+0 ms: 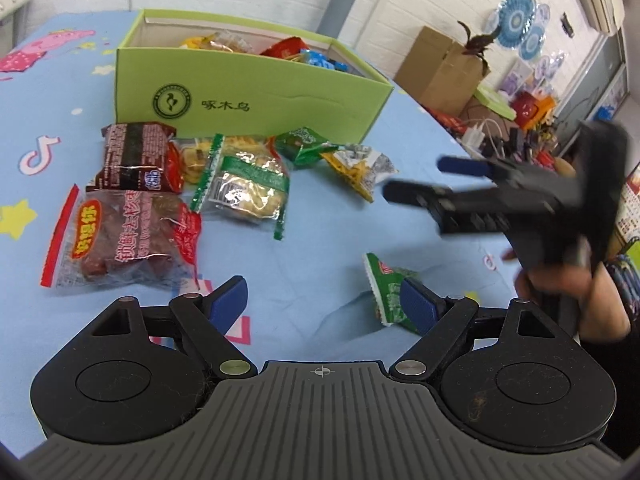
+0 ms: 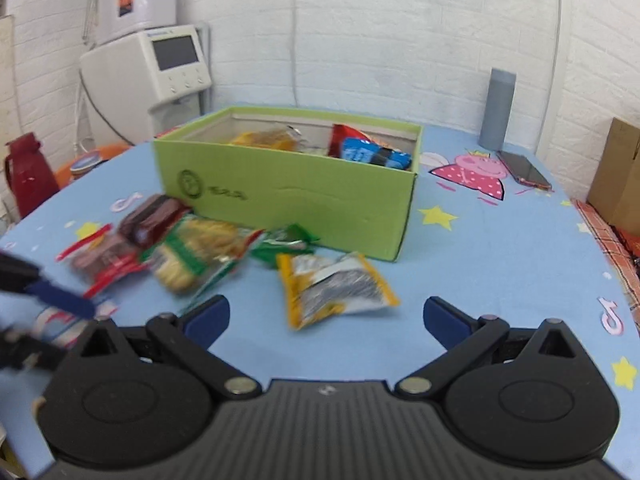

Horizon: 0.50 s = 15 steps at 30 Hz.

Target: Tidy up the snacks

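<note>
Both the left gripper (image 1: 324, 302) and the right gripper (image 2: 326, 318) stand with jaws apart, empty. A crinkly yellow-and-silver foil packet (image 2: 334, 288), somewhat blurred, lies just ahead of the right jaws, before the rectangular green cardboard box (image 2: 288, 200); a small green sachet (image 1: 386, 292) lies beside the left gripper's right pad (image 1: 416, 306).

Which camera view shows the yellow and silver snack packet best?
The right wrist view: the yellow and silver snack packet lies whole, near and central, just ahead of the open fingers, though slightly blurred. In the left wrist view the same packet is sharper but smaller, farther away, beside the green packet.
</note>
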Available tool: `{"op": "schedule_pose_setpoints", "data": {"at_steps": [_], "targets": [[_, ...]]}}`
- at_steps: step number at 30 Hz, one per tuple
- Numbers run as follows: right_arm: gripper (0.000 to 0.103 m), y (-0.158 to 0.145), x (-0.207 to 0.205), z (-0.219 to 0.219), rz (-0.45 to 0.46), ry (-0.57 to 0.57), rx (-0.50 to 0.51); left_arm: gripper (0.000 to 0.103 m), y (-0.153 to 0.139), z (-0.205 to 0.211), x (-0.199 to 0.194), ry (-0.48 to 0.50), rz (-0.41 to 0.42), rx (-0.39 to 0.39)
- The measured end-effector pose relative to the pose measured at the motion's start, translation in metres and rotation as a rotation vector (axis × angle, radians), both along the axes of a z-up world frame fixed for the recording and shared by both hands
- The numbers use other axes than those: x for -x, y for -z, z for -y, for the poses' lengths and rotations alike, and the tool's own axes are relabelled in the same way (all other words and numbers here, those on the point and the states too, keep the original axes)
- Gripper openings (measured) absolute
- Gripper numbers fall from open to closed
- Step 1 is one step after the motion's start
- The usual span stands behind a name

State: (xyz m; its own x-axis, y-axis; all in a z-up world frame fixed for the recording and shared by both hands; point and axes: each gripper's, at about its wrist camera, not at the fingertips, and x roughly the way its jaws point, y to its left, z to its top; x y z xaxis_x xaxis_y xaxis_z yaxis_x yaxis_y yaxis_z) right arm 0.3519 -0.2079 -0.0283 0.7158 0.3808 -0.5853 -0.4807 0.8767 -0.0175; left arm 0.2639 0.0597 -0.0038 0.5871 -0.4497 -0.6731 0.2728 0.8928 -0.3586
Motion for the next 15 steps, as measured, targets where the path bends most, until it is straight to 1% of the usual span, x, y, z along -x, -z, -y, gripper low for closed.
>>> {"op": "schedule_pose_setpoints", "data": {"at_steps": [3, 7, 9, 11, 15], "targets": [[0.103, 0.011, -0.037, -0.013, -0.027, -0.022, 0.033, 0.076, 0.005, -0.001, -0.001, 0.001, -0.015, -0.013], [0.103, 0.026, -0.066, -0.029, -0.082, -0.058, 0.022, 0.076, 0.013, 0.0, -0.008, -0.003, -0.041, -0.012], [0.102, 0.028, -0.066, -0.033, -0.085, -0.08, 0.02, 0.076, 0.014, 0.0, -0.009, 0.0, -0.042, -0.012], [0.102, 0.028, -0.057, -0.035, -0.085, -0.119, 0.017, 0.076, 0.014, 0.001, -0.009, 0.005, -0.043, -0.007], [0.102, 0.032, -0.029, -0.035, -0.138, -0.175, -0.01, 0.076, 0.012, 0.006, -0.005, 0.025, -0.032, -0.011]]}}
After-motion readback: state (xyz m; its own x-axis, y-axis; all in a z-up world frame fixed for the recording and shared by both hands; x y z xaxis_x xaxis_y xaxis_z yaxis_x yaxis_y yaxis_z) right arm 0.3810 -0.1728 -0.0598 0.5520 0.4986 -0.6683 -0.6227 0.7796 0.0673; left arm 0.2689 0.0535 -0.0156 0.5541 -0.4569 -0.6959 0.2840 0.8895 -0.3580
